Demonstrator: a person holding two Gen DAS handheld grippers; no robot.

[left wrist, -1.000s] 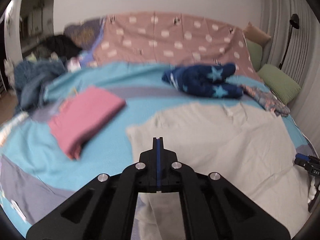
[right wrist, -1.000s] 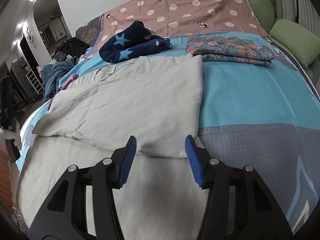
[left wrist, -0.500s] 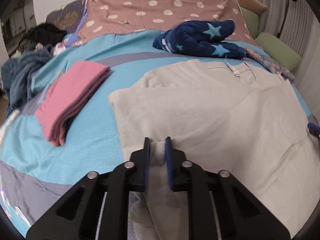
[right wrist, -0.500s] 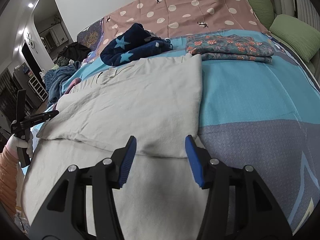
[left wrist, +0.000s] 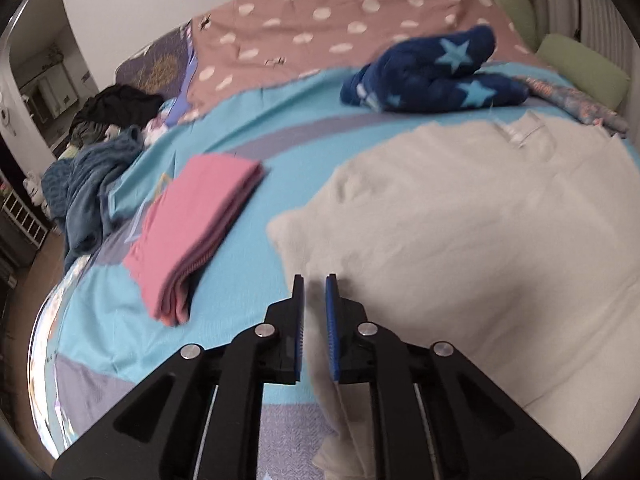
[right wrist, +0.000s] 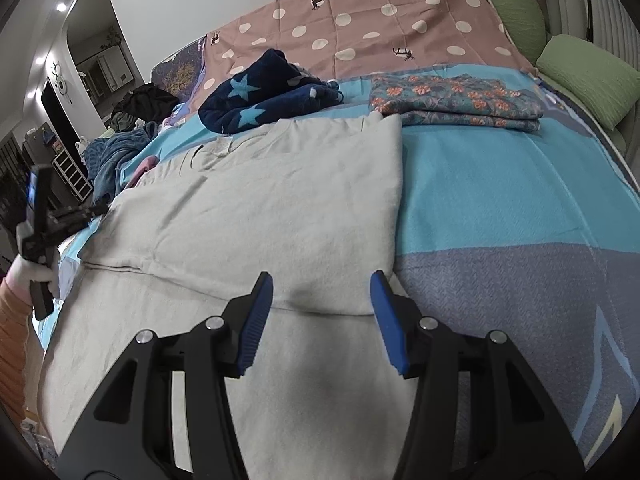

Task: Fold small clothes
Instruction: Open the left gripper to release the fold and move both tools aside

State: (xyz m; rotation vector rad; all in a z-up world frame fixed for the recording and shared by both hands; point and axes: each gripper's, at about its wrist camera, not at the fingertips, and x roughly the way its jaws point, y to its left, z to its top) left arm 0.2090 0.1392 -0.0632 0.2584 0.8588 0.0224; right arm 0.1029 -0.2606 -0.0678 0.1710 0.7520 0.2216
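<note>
Left wrist view: a folded pink cloth stack (left wrist: 200,232) lies to the left of the large cream-white garment (left wrist: 460,232), well apart from it, with a rumpled teal knit blanket (left wrist: 92,188) and a dark clothes heap (left wrist: 116,106) further left at the bed edge. A navy fleece bundle with light-blue stars (left wrist: 432,76) sits beyond the garment's collar end. Right wrist view: a folded floral-print cloth (right wrist: 456,102) lies just beyond the garment's far right corner, and two green cushions (right wrist: 588,76) line the right side. Nothing lies on the garment. The bed carries a turquoise and grey-blue patterned cover (right wrist: 500,192), with a dusty-pink polka-dot sheet (right wrist: 360,24) at its far end against a plain white wall; an arched doorway (right wrist: 100,48) opens at the left. The left claw (left wrist: 315,284) has just been opening; its jaws stand slightly apart with the garment's near-left edge running up between them, the blue pads not visibly pressing it. The right claw (right wrist: 321,282) stands about half open above the garment's folded lower edge, holding nothing.
</note>
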